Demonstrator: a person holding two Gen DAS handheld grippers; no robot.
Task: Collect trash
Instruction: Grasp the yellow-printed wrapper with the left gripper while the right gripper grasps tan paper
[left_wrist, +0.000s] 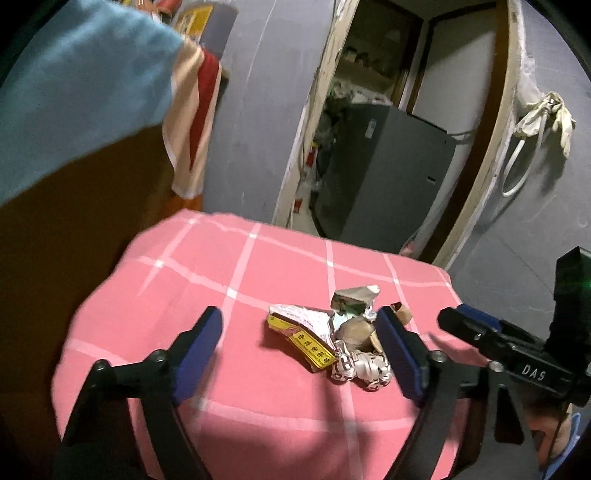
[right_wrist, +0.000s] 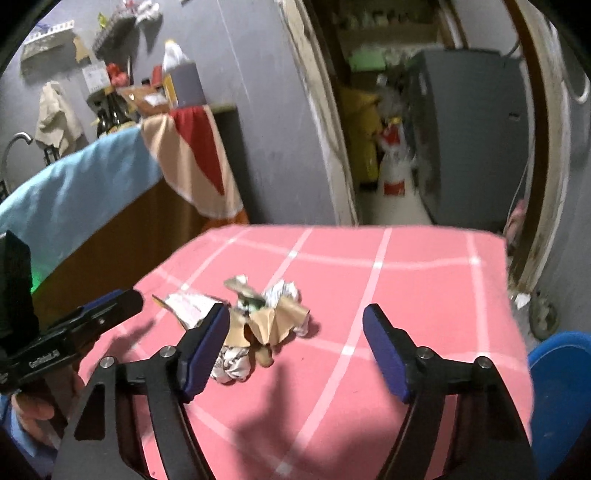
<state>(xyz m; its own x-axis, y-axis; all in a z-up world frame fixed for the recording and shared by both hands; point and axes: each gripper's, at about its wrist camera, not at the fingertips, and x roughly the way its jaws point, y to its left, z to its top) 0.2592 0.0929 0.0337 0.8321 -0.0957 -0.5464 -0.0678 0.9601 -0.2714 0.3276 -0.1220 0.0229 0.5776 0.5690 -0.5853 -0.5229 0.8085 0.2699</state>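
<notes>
Across the middle of both views stretches a desk (left_wrist: 258, 280) covered in a pink cloth with white grid lines, and on it, right of centre in the left wrist view, sits a small heap of trash (left_wrist: 332, 339): a flattened carton with a yellow printed strip (left_wrist: 303, 338), crumpled silver foil (left_wrist: 354, 299), brown paper scraps (right_wrist: 273, 321) and a balled-up printed wrapper (left_wrist: 364, 369). The left gripper (left_wrist: 301, 354) has its blue-padded jaws spread wide and holds nothing; the heap lies ahead of it, close against the right-hand pad. The right gripper (right_wrist: 295, 349) is likewise wide open and empty, with the heap at its left pad, at centre-left of the right wrist view. A blue round container (right_wrist: 561, 387), possibly a bin, shows at the lower right edge of that view. Both pictures are slightly blurred. The step in hand seems to be the first approach to the heap. To do it well, one gripper should centre a single piece between its pads, probably the stiff carton, which will hold its shape; the foil and wrapper are light and may slide on the cloth or spring free, so close slowly and low.
</notes>
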